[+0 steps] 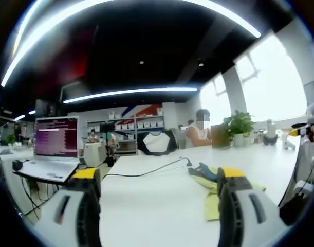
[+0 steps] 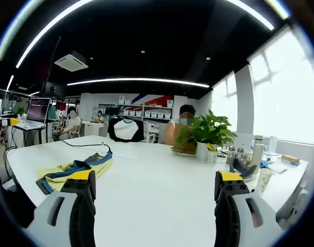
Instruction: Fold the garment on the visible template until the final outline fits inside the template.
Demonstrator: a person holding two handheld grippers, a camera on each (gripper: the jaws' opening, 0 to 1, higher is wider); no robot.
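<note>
The garment (image 2: 77, 172) is showing pale yellow with blue and dark trim. It is lying on a white table (image 2: 157, 190). Yellow pads are capping both grey grippers' jaws.

One garment (image 2: 77, 172) (yellow and blue), one laptop (image 1: 54, 146), one potted plant (image 2: 205, 135), one white table (image 2: 157, 190).

A white table (image 2: 157, 175) carried a potted plant (image 2: 205, 135) near its far edge, a black cable (image 2: 87, 145) left of the plant, and cups beside it. An open laptop (image 1: 53, 146) stood on a separate desk, with a seated person (image 2: 178, 131) behind the plant.
</note>
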